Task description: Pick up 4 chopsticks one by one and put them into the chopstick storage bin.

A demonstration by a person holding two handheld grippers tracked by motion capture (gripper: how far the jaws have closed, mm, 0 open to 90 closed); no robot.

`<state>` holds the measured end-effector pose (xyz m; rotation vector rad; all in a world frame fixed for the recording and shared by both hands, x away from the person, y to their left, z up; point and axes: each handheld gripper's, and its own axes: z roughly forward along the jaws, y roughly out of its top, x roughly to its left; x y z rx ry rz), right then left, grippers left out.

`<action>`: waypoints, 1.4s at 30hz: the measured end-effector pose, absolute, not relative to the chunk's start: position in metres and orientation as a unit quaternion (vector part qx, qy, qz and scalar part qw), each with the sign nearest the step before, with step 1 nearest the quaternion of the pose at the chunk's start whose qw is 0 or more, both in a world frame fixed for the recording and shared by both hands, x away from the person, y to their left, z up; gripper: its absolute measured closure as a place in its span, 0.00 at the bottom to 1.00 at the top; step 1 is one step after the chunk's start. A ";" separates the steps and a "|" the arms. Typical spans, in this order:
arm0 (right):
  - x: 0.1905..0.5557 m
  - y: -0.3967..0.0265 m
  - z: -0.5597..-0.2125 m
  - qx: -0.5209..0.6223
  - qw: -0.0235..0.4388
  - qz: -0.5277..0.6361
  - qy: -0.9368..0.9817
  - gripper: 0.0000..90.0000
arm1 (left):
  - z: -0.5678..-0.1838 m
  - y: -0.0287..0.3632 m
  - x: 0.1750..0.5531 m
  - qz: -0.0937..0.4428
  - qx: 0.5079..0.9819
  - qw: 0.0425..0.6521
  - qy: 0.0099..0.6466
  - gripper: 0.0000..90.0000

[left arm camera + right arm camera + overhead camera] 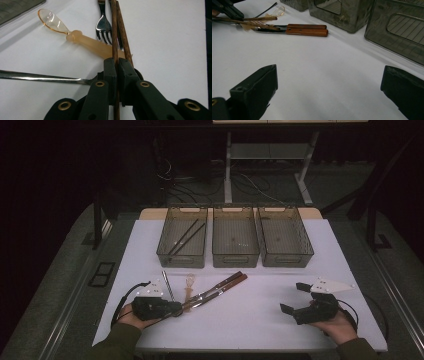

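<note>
While the right gripper [299, 306] rests idle on the white table [280, 270] with its jaws spread wide and nothing between them, the left gripper [116, 65] is pressed together on a single wooden chopstick [114, 30], pinching it close to one end. That chopstick lies in a small heap of cutlery at the near left of the table, touching a second wooden chopstick [123, 32], a metal fork [103, 23] and a translucent amber spoon [75, 37].

Three clear bins stand side by side along the far edge. The left bin [182, 254] already holds two dark sticks laid diagonally, probably chopsticks, which suggests the utensils are being sorted by type and this one belongs there. A grip near the end would let the stick slide clear of the pile without dragging its neighbours.

Much stays uncertain. The middle bin [235, 256] and right bin [287, 255] look empty, though their tinted walls and the dim light make small contents hard to rule out. A slim metal handle [37, 77] runs out of the left gripper view, its working end hidden behind the jaws. Two wooden handles [308, 29] show in the right gripper view, but which blade or fork each carries is hard to make out where the pieces cross. Beyond the table the room falls into darkness.
</note>
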<state>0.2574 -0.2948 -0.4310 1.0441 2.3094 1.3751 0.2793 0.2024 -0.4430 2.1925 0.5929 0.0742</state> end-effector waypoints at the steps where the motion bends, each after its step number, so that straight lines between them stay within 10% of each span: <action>1: 0.257 -0.295 -0.431 0.359 0.128 0.473 0.794 0.01 | -0.442 0.203 0.280 0.031 0.877 0.419 0.234 0.95; 42: 0.258 -0.294 -0.432 0.358 0.128 0.471 0.796 0.01 | -0.416 0.210 0.287 0.069 0.850 0.449 0.265 0.95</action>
